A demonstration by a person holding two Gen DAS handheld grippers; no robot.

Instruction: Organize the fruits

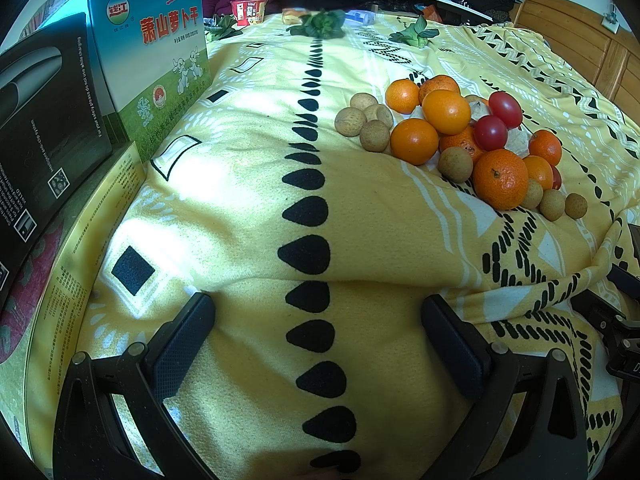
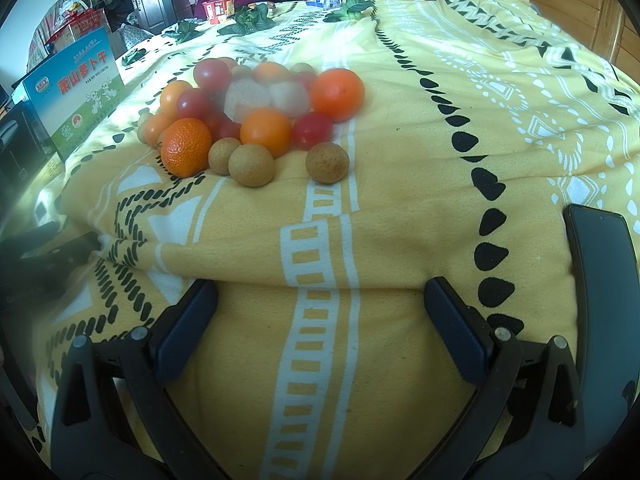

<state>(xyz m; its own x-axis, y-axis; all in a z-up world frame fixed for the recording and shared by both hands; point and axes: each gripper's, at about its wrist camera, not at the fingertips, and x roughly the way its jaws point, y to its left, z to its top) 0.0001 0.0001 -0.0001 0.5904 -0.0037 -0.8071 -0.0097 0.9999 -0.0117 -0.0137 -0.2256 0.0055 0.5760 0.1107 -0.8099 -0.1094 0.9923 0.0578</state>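
Note:
A pile of mixed fruit lies on a yellow patterned blanket (image 1: 248, 208). It holds several oranges (image 1: 500, 178), red cherry tomatoes (image 1: 490, 133) and brown longans (image 1: 374, 135). In the right wrist view the same pile shows oranges (image 2: 337, 95), tomatoes (image 2: 312, 130), longans (image 2: 327, 162) and pale peeled pieces (image 2: 248, 98). My left gripper (image 1: 318, 320) is open and empty, low over the blanket, well short of the pile to its upper right. My right gripper (image 2: 320, 304) is open and empty, short of the pile ahead and to the left.
A blue-green printed box (image 1: 160, 64) and a black box (image 1: 44, 120) stand at the left, also the printed box in the right wrist view (image 2: 80, 92). A black phone (image 2: 604, 280) lies at the right. Leafy greens (image 1: 320, 26) and a red cup (image 1: 250, 10) sit far back. The other gripper's body (image 1: 616, 320) is at the right edge.

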